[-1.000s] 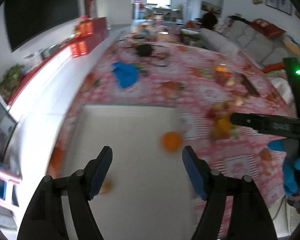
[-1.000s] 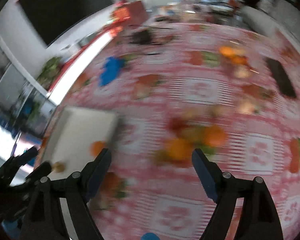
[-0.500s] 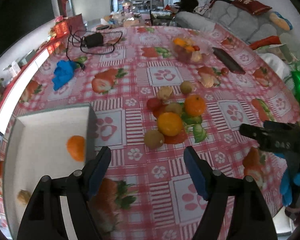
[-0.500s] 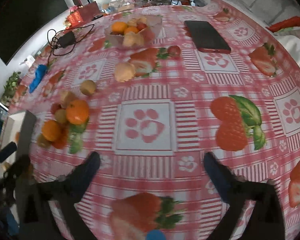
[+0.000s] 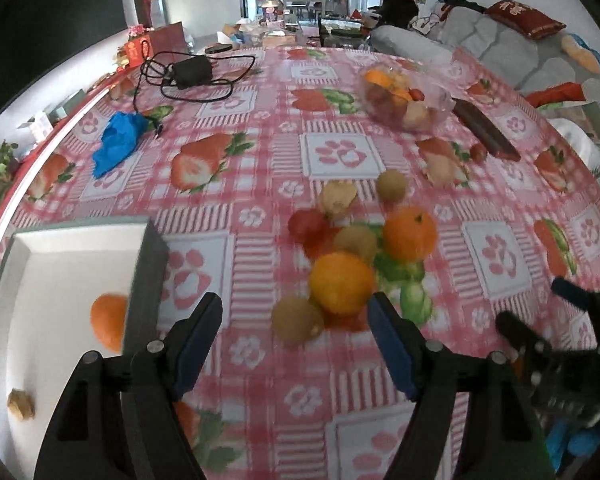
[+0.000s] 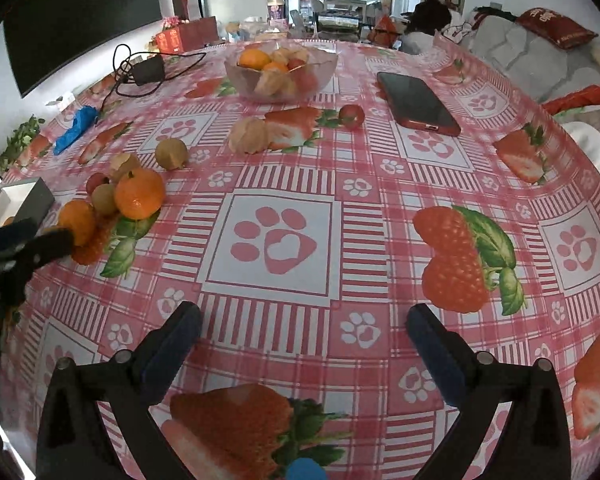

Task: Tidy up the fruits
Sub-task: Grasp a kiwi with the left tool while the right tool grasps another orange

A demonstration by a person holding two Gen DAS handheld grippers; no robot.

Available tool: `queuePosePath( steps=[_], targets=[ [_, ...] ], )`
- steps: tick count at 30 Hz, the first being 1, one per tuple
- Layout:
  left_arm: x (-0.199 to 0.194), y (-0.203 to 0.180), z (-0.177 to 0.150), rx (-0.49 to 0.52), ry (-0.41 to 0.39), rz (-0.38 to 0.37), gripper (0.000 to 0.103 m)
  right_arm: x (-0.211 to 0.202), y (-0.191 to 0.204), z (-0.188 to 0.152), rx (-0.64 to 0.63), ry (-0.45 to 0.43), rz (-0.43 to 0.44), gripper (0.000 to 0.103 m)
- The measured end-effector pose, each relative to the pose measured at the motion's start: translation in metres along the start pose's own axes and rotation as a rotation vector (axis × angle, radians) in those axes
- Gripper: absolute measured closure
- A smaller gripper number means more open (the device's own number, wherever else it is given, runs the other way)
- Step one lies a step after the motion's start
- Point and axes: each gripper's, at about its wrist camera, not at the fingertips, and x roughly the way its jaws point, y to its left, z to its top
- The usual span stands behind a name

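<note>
Left wrist: left hand-held gripper (image 5: 294, 322) open, empty, just short of loose fruit pile (image 5: 356, 256) beside white tray (image 5: 60, 248); right hand-held gripper (image 6: 302, 330) jaws just opened wide, empty, over desk (image 6: 380, 184)

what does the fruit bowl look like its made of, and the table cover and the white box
Fruit bowl: clear glass or hard plastic; the fruit shows through its wall.
Table cover: likely wipeable vinyl or oilcloth; a smooth printed sheet with a faint sheen.
White box: probably cardboard or thin plastic; flat matt walls, grey outside, white inside.
</note>
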Motion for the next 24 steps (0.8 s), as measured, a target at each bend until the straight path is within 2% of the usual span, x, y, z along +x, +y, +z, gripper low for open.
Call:
queuePosePath(
  steps=[5,6,7,10,11,16,19,20,22,24],
  targets=[
    [0.014,-0.01,0.007,0.019,0.008,-0.007,0.025,0.001,0.0,0.0,0.001,-0.001,0.001,0.0],
    [0.016,-0.011,0.007,0.018,0.014,-0.018,0.029,0.001,0.0,0.0,0.001,-0.001,0.001,0.0],
    [0.017,-0.012,0.008,0.017,0.014,-0.026,0.042,0.0,0.0,0.0,0.001,-0.001,0.002,0.0],
    [0.02,-0.018,0.006,0.03,0.011,-0.038,0.061,0.0,0.0,0.0,0.004,-0.003,0.005,0.0],
    [0.019,-0.02,0.004,0.038,0.011,-0.055,0.063,0.0,0.0,0.0,0.005,-0.004,0.007,0.0],
    [0.007,-0.037,-0.013,0.08,0.015,-0.12,0.063,-0.002,-0.007,-0.001,-0.003,0.018,0.009,0.0],
    [-0.002,-0.052,-0.024,0.123,0.006,-0.16,0.06,-0.007,-0.028,-0.006,0.042,0.022,-0.004,0.0],
    [-0.006,-0.054,-0.026,0.124,-0.001,-0.171,0.057,-0.008,-0.035,-0.009,0.057,0.016,-0.011,0.0],
    [-0.015,-0.051,-0.029,0.103,-0.025,-0.187,0.032,-0.01,-0.045,-0.013,0.071,0.004,-0.036,0.0],
    [-0.029,-0.043,-0.032,0.08,-0.076,-0.164,0.026,-0.011,-0.045,-0.014,0.071,-0.005,-0.037,0.0]
  ],
)
